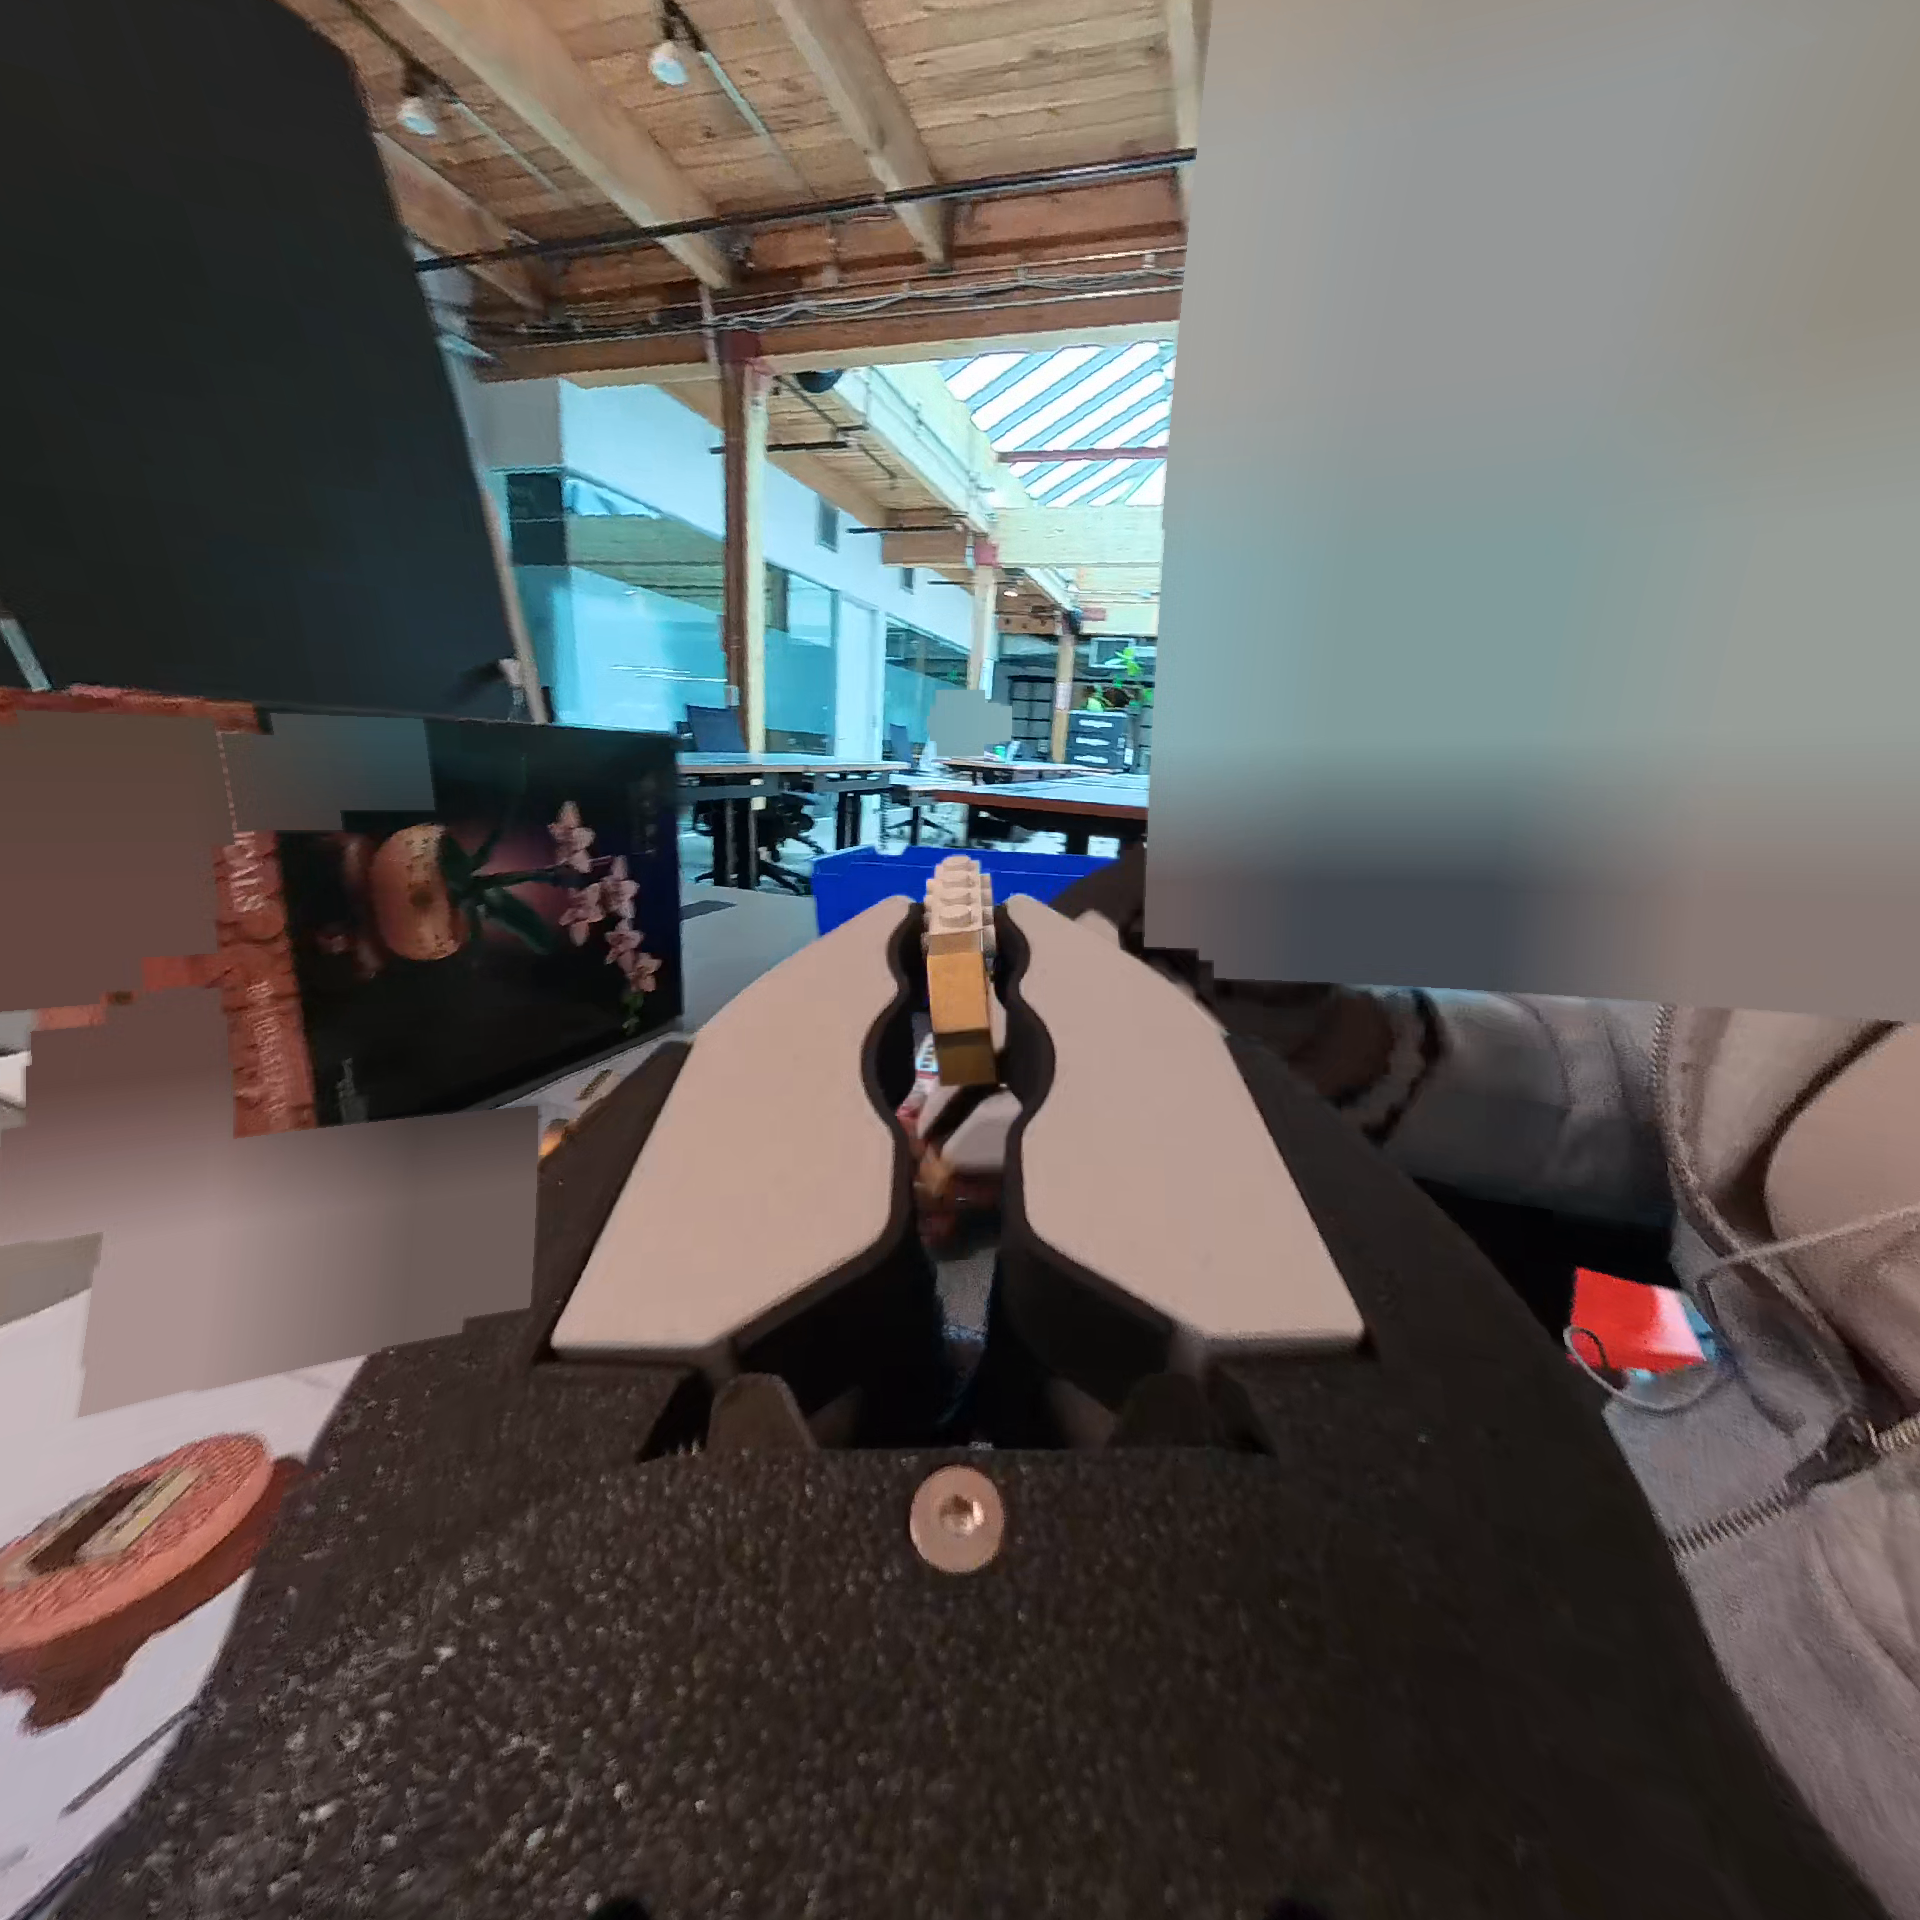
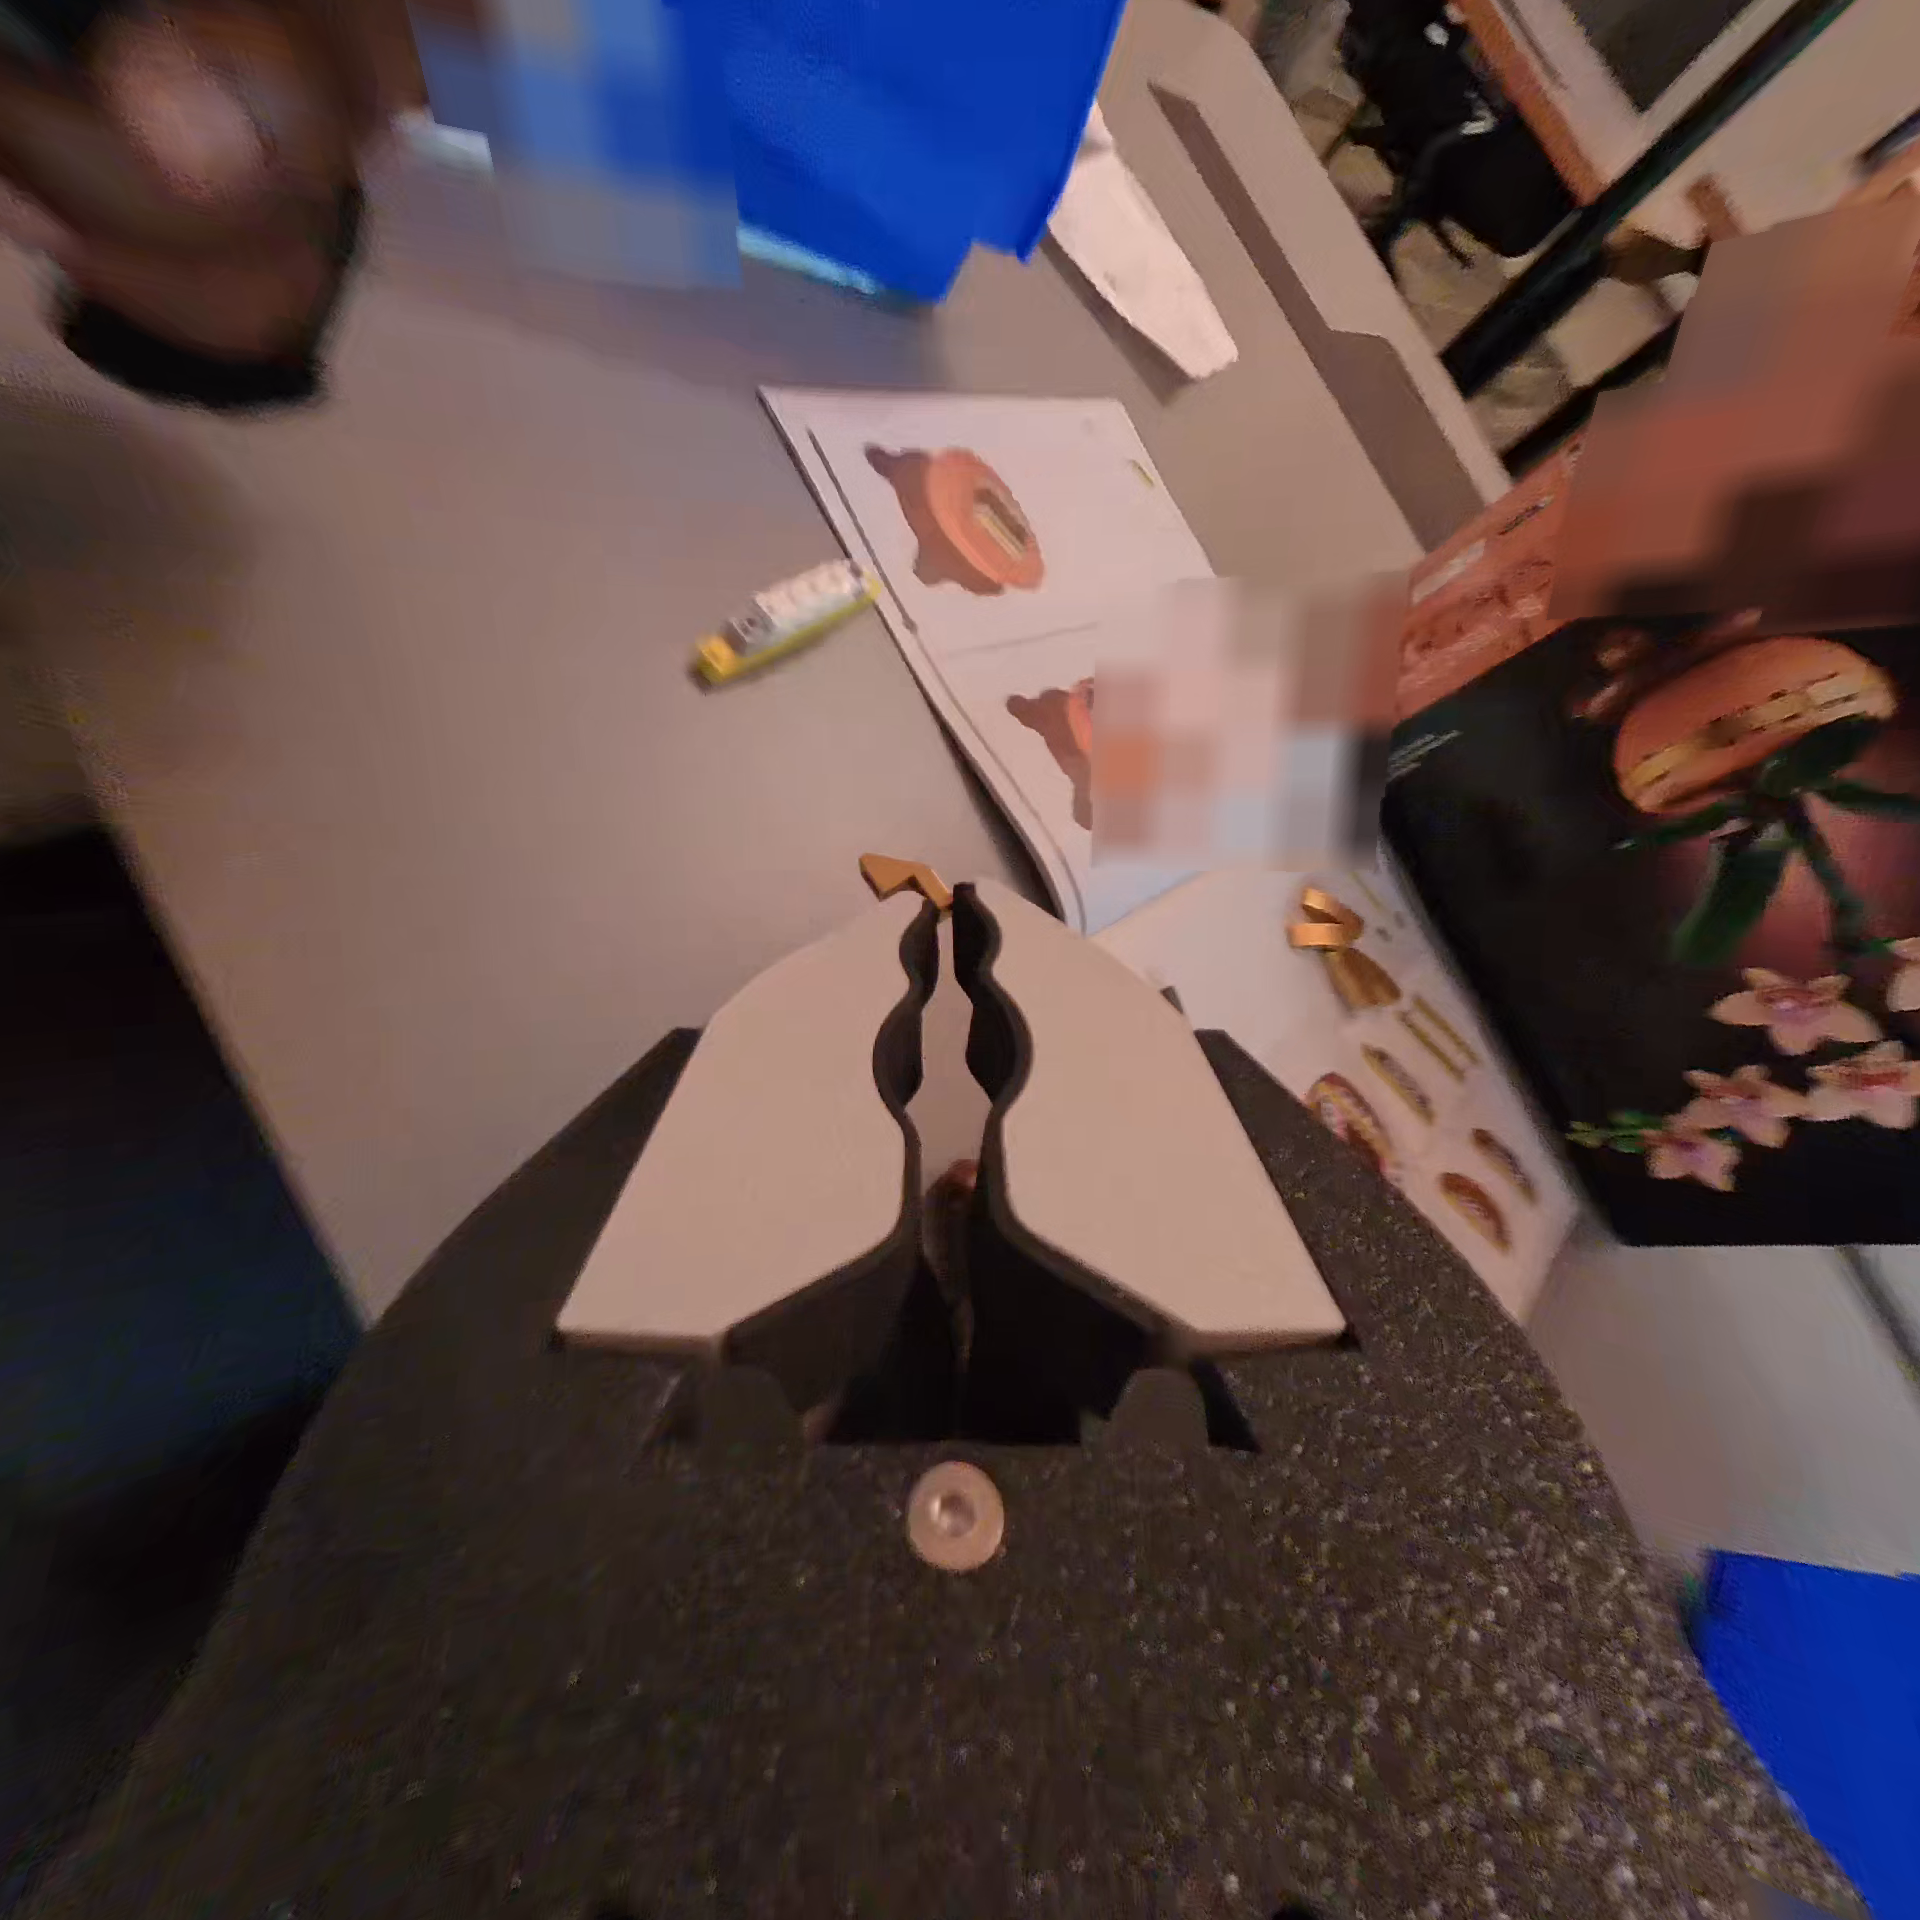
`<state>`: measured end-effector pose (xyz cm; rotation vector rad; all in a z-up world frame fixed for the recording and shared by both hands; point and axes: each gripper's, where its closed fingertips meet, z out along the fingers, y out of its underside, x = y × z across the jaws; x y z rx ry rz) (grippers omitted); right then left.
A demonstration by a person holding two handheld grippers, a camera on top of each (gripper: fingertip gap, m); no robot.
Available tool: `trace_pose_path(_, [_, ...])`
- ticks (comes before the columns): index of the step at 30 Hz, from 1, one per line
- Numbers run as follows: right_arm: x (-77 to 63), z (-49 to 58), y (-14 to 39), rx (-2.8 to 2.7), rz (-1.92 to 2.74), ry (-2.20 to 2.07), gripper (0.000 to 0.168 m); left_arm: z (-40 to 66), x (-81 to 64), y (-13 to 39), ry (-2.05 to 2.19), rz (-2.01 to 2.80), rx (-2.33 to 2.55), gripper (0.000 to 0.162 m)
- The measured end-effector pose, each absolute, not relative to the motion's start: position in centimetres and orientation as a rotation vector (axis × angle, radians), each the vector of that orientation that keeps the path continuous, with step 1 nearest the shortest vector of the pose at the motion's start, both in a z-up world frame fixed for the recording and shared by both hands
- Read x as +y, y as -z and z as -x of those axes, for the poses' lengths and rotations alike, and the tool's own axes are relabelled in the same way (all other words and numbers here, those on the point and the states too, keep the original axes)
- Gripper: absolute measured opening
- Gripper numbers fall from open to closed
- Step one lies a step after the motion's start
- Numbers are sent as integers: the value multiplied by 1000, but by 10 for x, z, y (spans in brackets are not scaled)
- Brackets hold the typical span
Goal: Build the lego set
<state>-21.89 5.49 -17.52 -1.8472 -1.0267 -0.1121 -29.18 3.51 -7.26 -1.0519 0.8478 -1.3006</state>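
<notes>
Holding a small stack of bricks, the left gripper (image 1: 961, 935) is clamped near its tips on a gold brick with a white studded plate on top (image 1: 958, 961), at the centre of the left wrist view. In the right wrist view, the right gripper (image 2: 948, 902) has its fingers closed on a small gold angled piece (image 2: 902, 876), which sticks out to the upper left of the tips. Both parts seem light, stiff and smooth, so I judge they can slip or turn if pinched only by an edge; flat side faces are the better place to hold. Farther on the grey table (image 2: 468, 727) lies a yellow and white brick strip (image 2: 784, 621), above centre. Right of it is the open instruction booklet (image 2: 997, 540), and at the right edge the dark set box with orchid picture (image 2: 1662, 935). At the lower left of the left wrist view sits the terracotta round base (image 1: 125, 1527).
</notes>
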Motion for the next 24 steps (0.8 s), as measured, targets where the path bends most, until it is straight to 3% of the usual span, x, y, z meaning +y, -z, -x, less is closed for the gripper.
trace_pose_path(3, [65,226,198,-1090,1780,337,3,298,49,76,1252,1104,796,11])
trace_pose_path(9, [61,229,228,-1180,1818,375,8,300,61,89,1238,1157,776,11])
trace_pose_path(17, [46,237,221,-1129,1934,35,10,302,70,94,1310,1193,714,11])
trace_pose_path(24, [57,246,230,-1101,2078,15,9,303,70,94,1333,1190,700,11])
